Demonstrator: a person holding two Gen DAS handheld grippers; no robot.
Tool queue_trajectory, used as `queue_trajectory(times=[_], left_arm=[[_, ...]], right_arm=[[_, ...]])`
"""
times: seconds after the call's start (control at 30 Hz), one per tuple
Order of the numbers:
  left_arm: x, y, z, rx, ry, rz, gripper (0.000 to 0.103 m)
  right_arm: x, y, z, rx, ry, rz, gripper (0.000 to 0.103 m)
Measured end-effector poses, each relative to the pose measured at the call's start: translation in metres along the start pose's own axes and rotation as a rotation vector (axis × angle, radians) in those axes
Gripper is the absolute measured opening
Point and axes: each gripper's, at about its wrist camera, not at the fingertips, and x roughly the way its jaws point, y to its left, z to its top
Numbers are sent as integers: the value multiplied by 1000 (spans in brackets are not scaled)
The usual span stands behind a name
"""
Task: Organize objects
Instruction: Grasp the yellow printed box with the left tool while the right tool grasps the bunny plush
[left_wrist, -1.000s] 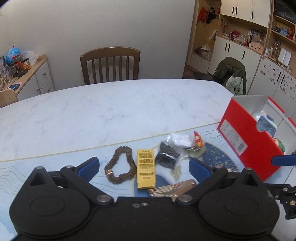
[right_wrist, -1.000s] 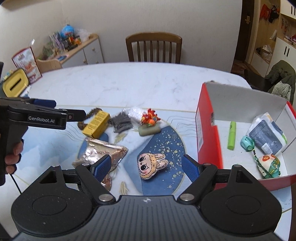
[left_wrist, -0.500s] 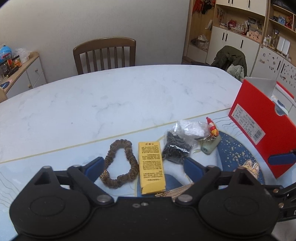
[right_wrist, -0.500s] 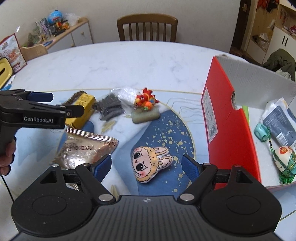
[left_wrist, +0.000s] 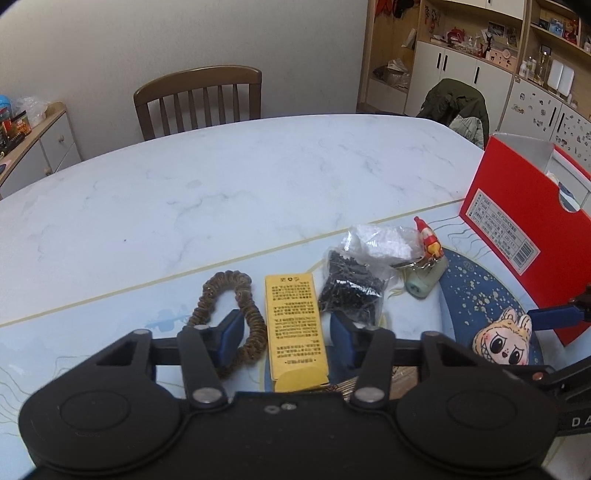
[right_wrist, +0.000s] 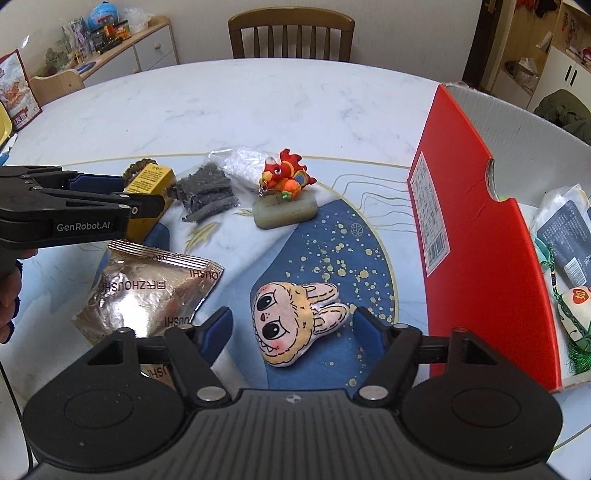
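**A:** What is lying on the marble-look table?

**B:** A flat yellow carton printed with small text, long and rectangular. Just to its left sits a brown, ruffled fabric hair tie, looped into an oval. To its right is a clear plastic bag of small dark pieces, with a crinkled clear bag of white bits behind it. Nearer the right gripper lie a shiny, creased foil packet and a soft, flat plush bunny face, on a smooth mat with a blue, gold-speckled patch. A red dragon charm rests on a pale green, soap-like block.

**A:** And the box?

**B:** A red cardboard box, white inside, stands at the right with several items already in it.

**A:** The claws?

**B:** The left gripper has its blue pads apart, one on each side of the yellow carton, closing on nothing. The right gripper is spread wide, framing the plush, empty.

**A:** Pose?

**B:** Both are held low over the table, pointing forward; a hand grips the left tool's handle.
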Motion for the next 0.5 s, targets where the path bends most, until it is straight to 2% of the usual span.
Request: queue_trajectory(times=[0.1,0.23,0.3,0.5], left_arm=[[2,0,0,-4,6,2,39],[4,-1,1,-1,15,9,38],[4,-1,1,-5,17,2,31],[3,-1,3,-16,25,-1,29]], right_arm=[[3,1,1,-6,5,-4,63],[4,2,2,-11,9,-8,63],[4,3,2,-20,9,-13,58],[3,3,2,-19,9,-25,53]])
